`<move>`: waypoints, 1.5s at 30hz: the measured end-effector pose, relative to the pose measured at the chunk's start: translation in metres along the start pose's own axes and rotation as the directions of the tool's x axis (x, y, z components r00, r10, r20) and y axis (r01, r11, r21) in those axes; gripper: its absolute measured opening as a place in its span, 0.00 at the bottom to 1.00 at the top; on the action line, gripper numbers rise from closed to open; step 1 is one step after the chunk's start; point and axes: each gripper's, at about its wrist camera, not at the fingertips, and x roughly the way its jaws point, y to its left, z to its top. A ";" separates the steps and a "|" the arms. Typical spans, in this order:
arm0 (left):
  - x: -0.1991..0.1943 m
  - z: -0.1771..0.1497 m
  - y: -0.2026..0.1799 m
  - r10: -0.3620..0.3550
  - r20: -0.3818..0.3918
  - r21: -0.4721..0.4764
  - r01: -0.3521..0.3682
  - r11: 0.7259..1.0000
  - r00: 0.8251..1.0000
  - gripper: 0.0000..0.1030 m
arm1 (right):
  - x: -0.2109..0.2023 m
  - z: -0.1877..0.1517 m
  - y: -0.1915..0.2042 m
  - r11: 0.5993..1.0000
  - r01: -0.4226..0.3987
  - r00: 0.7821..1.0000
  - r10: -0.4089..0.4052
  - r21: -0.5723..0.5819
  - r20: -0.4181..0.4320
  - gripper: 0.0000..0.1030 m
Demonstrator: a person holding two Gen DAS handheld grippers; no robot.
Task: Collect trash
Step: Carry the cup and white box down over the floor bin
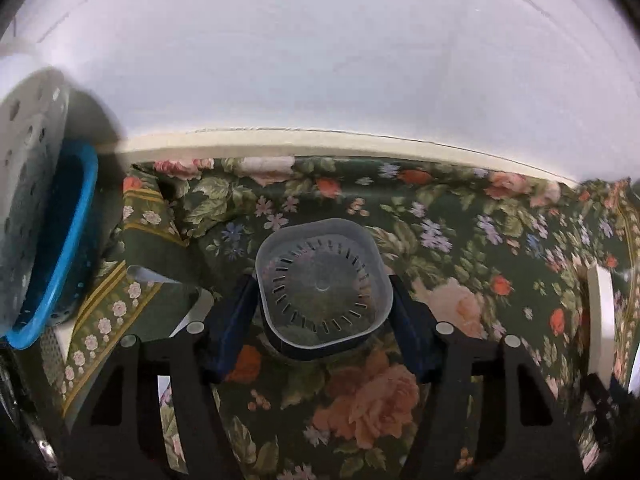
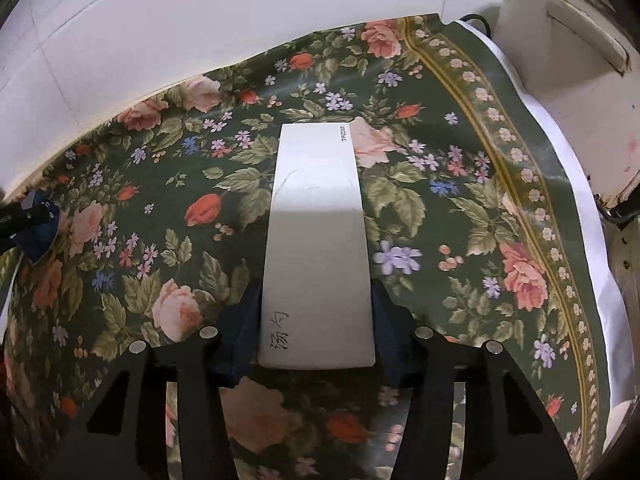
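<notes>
the left gripper [image 1: 322, 312] has a translucent, square-rimmed plastic container [image 1: 323, 286] standing between its two blue-padded fingers [image 1: 236, 320]; both pads sit against the container's side walls, so it looks clenched on the container, which rests upright on the desk [image 1: 460, 248] with its green floral cloth. the bottom of the container shows a ring of short slots. off to the gripper's far left a blue basket [image 1: 60, 256] stands on edge with a white perforated piece [image 1: 28, 184] leaning inside it, well apart from the fingers. ahead of the gripper the cloth ends at a pale ledge under a white wall [image 1: 320, 60]. the right gripper [image 2: 316, 332] straddles the near end of a long white paper sleeve [image 2: 316, 240] that lies flat on the same floral cloth and runs straight away from the fingers; the dark pads touch both long edges of the sleeve, grasping it. handwritten marks sit on the sleeve's near end, small print at its far corner. far to this gripper's left, part of the other gripper shows at the edge of the view. to its far right a cream-coloured cabinet [image 2: 568, 40] stands beyond the desk's edge.
</notes>
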 end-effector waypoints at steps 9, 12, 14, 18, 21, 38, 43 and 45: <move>-0.084 -0.028 -0.052 -0.044 0.095 0.072 0.037 0.997 0.994 0.62 | -0.067 0.002 -0.022 0.995 -0.096 0.991 0.097 -0.016 0.094 0.46; -0.121 -0.038 -0.061 -0.053 0.141 0.069 0.044 0.997 0.989 0.62 | -0.092 -0.001 -0.031 0.991 -0.128 0.982 0.132 -0.039 0.133 0.46; -0.142 -0.051 -0.074 -0.049 0.171 0.060 0.039 0.997 0.984 0.62 | -0.111 -0.004 -0.036 0.986 -0.155 0.974 0.162 -0.059 0.159 0.46; -0.188 -0.083 -0.091 -0.037 0.207 0.024 0.033 0.999 0.978 0.62 | -0.140 -0.004 -0.052 0.970 -0.214 0.952 0.233 -0.112 0.200 0.46; -0.226 -0.115 -0.105 -0.019 0.234 0.001 0.019 1.000 0.972 0.62 | -0.164 -0.008 -0.062 0.956 -0.243 0.936 0.276 -0.165 0.218 0.46; -0.370 -0.234 -0.097 -0.080 0.341 0.021 0.078 0.997 0.937 0.62 | -0.278 -0.086 -0.077 0.909 -0.319 0.865 0.395 -0.268 0.309 0.46; -0.398 -0.286 -0.068 -0.147 0.344 0.075 0.129 0.989 0.927 0.62 | -0.305 -0.139 -0.063 0.928 -0.300 0.870 0.361 -0.219 0.336 0.46; -0.408 -0.306 -0.057 -0.162 0.339 0.094 0.138 0.986 0.927 0.62 | -0.316 -0.163 -0.056 0.938 -0.286 0.874 0.339 -0.195 0.349 0.46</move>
